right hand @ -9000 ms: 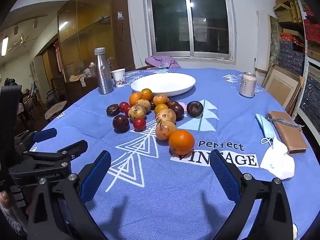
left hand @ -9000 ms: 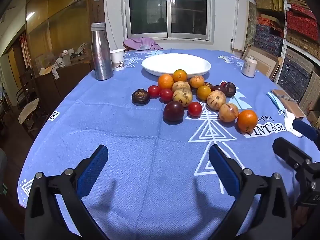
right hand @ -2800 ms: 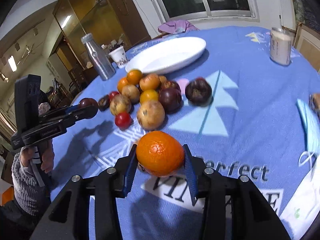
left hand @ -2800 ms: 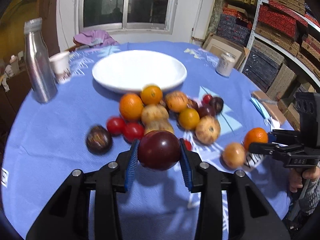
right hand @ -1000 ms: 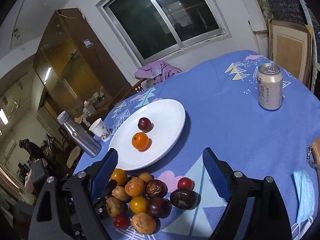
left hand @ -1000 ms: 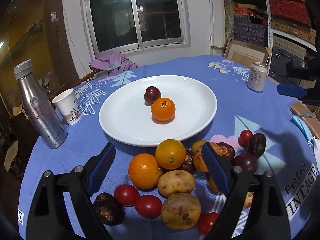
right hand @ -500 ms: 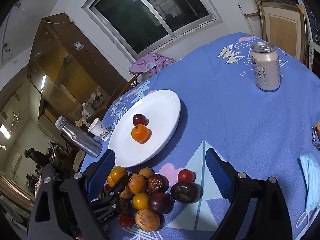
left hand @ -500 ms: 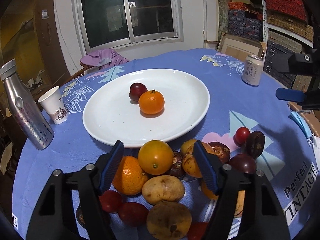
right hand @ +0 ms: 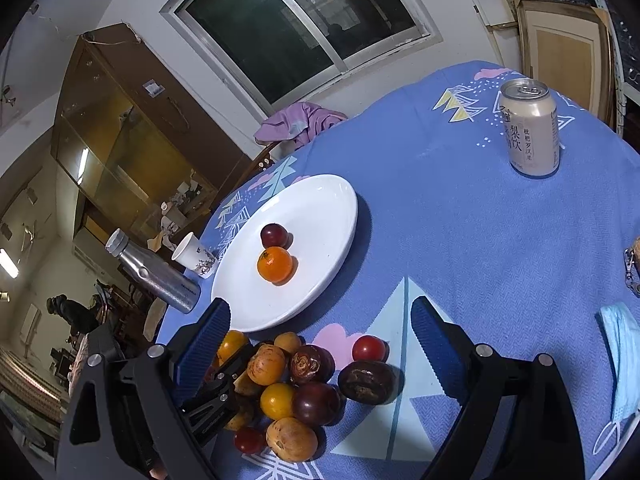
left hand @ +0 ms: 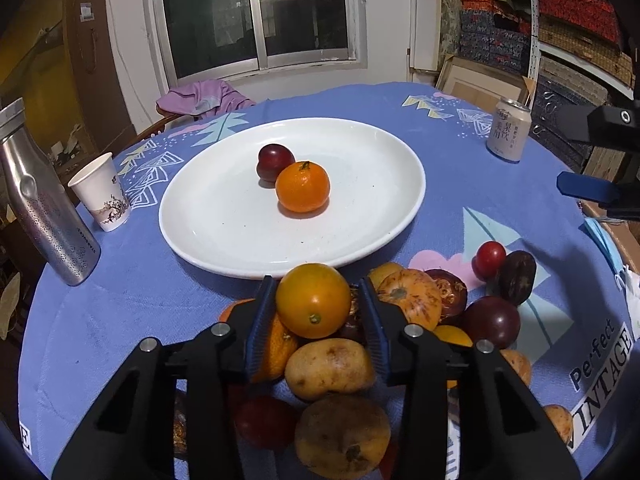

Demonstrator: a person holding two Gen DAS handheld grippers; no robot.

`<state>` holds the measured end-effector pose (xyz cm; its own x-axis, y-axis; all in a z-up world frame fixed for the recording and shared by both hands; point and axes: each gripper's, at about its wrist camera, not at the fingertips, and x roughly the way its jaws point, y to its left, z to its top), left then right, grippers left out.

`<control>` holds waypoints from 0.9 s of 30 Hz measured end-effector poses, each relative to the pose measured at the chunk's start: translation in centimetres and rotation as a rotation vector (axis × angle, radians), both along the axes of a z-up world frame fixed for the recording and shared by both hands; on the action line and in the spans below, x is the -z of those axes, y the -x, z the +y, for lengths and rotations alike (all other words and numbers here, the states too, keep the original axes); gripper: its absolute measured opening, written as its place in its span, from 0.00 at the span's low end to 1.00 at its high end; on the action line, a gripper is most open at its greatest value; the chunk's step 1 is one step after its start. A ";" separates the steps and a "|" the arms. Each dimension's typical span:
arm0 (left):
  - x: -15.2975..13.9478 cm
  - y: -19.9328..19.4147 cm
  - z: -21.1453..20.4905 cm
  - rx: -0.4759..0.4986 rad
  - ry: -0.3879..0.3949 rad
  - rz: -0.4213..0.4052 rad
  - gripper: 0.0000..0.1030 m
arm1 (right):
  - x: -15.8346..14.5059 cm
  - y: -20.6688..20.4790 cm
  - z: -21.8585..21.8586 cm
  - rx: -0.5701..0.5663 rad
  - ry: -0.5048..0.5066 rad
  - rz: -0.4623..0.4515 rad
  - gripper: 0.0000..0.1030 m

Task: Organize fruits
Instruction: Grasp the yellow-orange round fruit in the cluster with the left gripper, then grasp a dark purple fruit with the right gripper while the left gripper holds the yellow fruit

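Yellow-orange fruit [left hand: 313,300] at the far end of the fruit pile [left hand: 400,340], top of the heap, just short of the white plate's [left hand: 224,216] near rim. Caught between the blue pads of the left gripper [left hand: 316,322], jaws closing in on it; left pad against its skin, right pad at its side with contact too close to call.

On the plate: an orange [left hand: 303,187] near the centre and a dark red plum [left hand: 275,161] touching it at 11 o'clock.

Around the gripped fruit, on the blue patterned tablecloth [left hand: 120,320]: a larger orange [left hand: 276,344] at 7 o'clock, half hidden behind the left finger; a tan potato-like fruit [left hand: 330,368] at 6 o'clock, a second brown one [left hand: 342,436] below that. At 3 o'clock a streaked orange-brown fruit [left hand: 410,300], then a dark purple plum [left hand: 492,322]. Further toward 2 o'clock, a small red tomato [left hand: 490,255] just beside a dark wrinkled fruit [left hand: 516,277].

Right gripper [right hand: 320,344] spread wide and empty, hanging over the right side of the pile, nothing between its pads.

Further out from the plate: paper cup [left hand: 100,192] at 9 o'clock with a steel bottle [left hand: 44,200] left of it, drink can [left hand: 508,130] at 2 o'clock, purple cloth [left hand: 200,96] at 11 o'clock past the table edge, window [left hand: 256,12] behind.
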<state>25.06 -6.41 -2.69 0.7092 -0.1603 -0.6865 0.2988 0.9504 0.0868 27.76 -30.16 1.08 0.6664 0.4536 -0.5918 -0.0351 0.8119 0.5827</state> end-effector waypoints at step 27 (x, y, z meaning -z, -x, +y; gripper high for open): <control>-1.8 1.1 1.8 -0.012 0.091 -0.024 0.36 | 0.7 -0.4 0.3 -0.005 0.019 0.018 0.90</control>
